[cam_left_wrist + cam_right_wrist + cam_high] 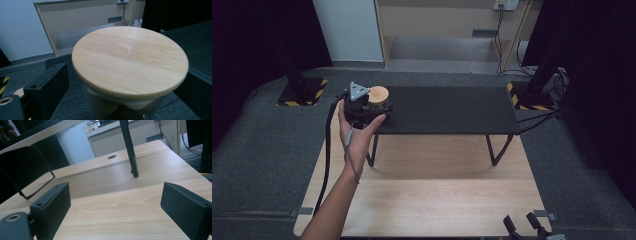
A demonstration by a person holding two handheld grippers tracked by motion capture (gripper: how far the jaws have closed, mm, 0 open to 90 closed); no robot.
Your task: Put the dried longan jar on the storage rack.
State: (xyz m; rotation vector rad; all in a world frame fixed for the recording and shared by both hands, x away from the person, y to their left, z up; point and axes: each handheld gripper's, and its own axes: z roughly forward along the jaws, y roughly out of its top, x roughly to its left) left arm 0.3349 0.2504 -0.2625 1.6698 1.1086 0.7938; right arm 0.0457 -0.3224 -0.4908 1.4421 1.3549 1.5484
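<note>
Jar (pixel 120 105) with a round wooden lid (pixel 130 62) sits on the left end of the black shelf (pixel 447 110). It looks like smooth, slippery glass that could break, so hold its sides. The left gripper (pixel 362 107) has its jaws around the jar; I cannot tell if they squeeze. The right gripper (pixel 112 215) is wide open, holding nothing.

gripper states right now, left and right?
Left tongs: jaws either side of the wooden-lidded jar; grip cannot be told.
Right tongs: open, holding nothing, over the wooden table.
</note>
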